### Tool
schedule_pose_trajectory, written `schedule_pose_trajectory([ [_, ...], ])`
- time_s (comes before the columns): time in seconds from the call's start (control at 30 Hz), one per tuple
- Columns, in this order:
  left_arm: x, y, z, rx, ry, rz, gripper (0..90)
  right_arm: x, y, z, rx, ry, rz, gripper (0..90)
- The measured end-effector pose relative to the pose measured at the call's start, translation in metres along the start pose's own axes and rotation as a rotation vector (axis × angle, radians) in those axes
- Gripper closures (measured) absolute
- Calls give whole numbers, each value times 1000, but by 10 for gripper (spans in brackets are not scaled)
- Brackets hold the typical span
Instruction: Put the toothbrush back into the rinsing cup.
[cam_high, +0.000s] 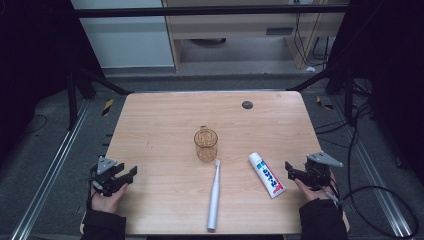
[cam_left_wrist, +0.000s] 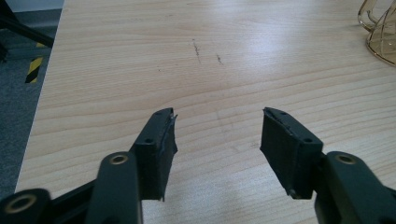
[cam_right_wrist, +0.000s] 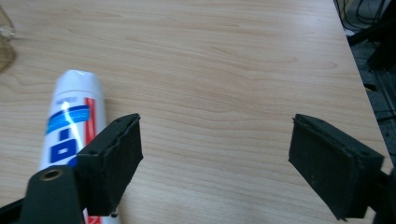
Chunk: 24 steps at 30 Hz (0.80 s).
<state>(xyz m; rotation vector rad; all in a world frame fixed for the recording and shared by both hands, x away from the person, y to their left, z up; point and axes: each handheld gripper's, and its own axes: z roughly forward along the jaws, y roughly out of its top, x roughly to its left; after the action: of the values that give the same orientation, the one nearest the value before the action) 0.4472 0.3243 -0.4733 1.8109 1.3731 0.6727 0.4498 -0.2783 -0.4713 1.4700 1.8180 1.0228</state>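
An amber glass cup (cam_high: 206, 144) stands upright in the middle of the wooden table (cam_high: 165, 115). A white toothbrush (cam_high: 214, 195) lies in front of it, head toward the cup. To its right lies a white toothpaste tube (cam_high: 266, 174) with blue and red print. My left gripper (cam_high: 127, 176) rests open at the table's front left, nothing between its jaws (cam_left_wrist: 218, 114); the cup (cam_left_wrist: 380, 32) sits far off at the top right of the left gripper view. My right gripper (cam_high: 290, 171) is open at the front right, just right of the tube (cam_right_wrist: 70, 116), with bare wood between its jaws (cam_right_wrist: 217, 120).
A small dark round disc (cam_high: 247, 104) sits near the table's far edge. The table's left edge (cam_left_wrist: 44, 93) is close to my left gripper, and its right edge (cam_right_wrist: 359, 79) is close to my right gripper. Cables (cam_high: 370, 190) trail over the floor at the right.
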Motion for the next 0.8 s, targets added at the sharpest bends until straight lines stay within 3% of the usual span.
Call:
schedule_pose_trajectory([
  [0.23,-2,-1,0,23,-15,0,578,11,3,-9,-17,65,5,251],
  [0.33,-2,-1,-2,19,-19,-4,616,21,6,-13,-25,123,5,311],
  [0.8,-6,-1,1,37,-28,15,656,77,16,-17,-6,311,-111,602],
])
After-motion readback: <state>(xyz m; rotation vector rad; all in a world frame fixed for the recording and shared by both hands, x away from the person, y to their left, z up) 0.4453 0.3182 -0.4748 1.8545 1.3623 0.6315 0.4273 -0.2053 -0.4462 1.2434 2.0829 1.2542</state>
